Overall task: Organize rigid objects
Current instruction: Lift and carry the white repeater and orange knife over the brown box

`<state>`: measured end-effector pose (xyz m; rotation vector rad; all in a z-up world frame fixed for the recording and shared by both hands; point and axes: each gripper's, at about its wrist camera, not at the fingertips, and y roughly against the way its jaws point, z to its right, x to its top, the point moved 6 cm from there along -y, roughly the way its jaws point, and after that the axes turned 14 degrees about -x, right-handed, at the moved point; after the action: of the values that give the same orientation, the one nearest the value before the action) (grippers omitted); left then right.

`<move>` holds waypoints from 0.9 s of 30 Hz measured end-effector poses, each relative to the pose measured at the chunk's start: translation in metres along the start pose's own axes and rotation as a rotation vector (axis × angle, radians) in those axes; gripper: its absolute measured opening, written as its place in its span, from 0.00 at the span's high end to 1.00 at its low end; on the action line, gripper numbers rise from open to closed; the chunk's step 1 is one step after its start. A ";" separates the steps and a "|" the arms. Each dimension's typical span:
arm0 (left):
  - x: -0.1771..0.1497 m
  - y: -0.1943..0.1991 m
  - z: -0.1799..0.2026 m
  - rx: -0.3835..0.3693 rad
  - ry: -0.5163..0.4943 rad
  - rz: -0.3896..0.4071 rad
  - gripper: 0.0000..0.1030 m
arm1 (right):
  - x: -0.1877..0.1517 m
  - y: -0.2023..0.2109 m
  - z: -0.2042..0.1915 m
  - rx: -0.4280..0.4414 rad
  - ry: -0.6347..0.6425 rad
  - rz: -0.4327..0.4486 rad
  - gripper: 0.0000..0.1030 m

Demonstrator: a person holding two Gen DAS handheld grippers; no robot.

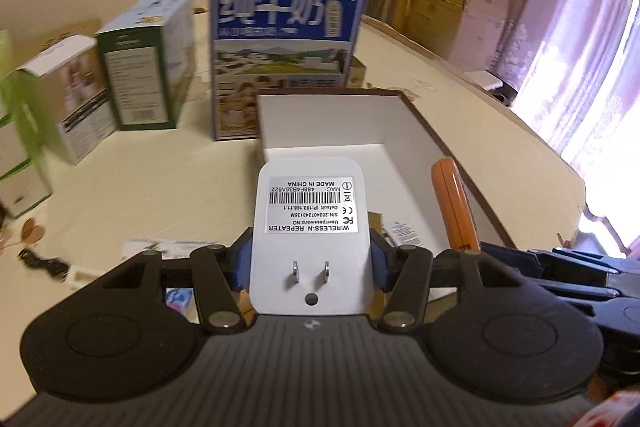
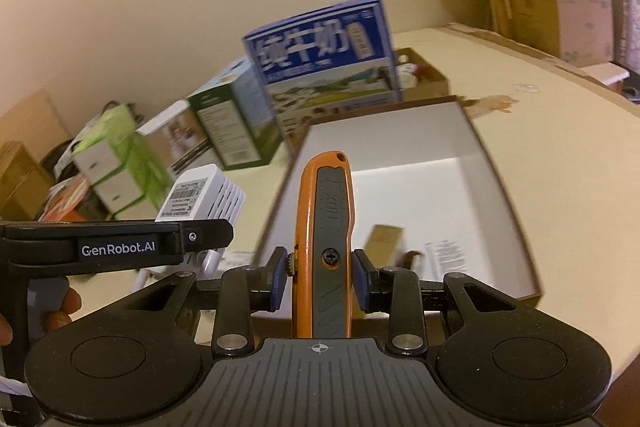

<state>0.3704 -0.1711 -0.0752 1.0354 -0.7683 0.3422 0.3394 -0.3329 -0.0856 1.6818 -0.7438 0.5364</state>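
White repeater (image 1: 310,227) clamped in left tool (image 1: 311,263), orange knife (image 2: 323,251) in right tool (image 2: 320,277), milk carton (image 1: 284,55) behind open box (image 1: 404,131).

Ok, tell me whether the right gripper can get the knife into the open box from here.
Probably yes: the right gripper holds the utility knife over the open box, nothing blocking.

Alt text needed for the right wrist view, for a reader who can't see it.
The right gripper clamps an orange utility knife upright before an open white-lined box. At left, the left gripper carries a white wireless repeater; cartons stand behind.
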 end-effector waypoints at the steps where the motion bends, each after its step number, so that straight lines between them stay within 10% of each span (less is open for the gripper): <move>1: 0.002 -0.005 0.003 -0.001 -0.006 -0.005 0.50 | 0.003 -0.002 0.005 -0.006 -0.006 0.001 0.70; 27: 0.066 -0.142 0.002 0.046 -0.078 -0.097 0.50 | 0.056 -0.115 0.062 -0.108 -0.011 -0.105 0.70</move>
<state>0.4999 -0.2481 -0.1186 1.1301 -0.7804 0.2383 0.4590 -0.3887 -0.1391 1.6149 -0.6761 0.4073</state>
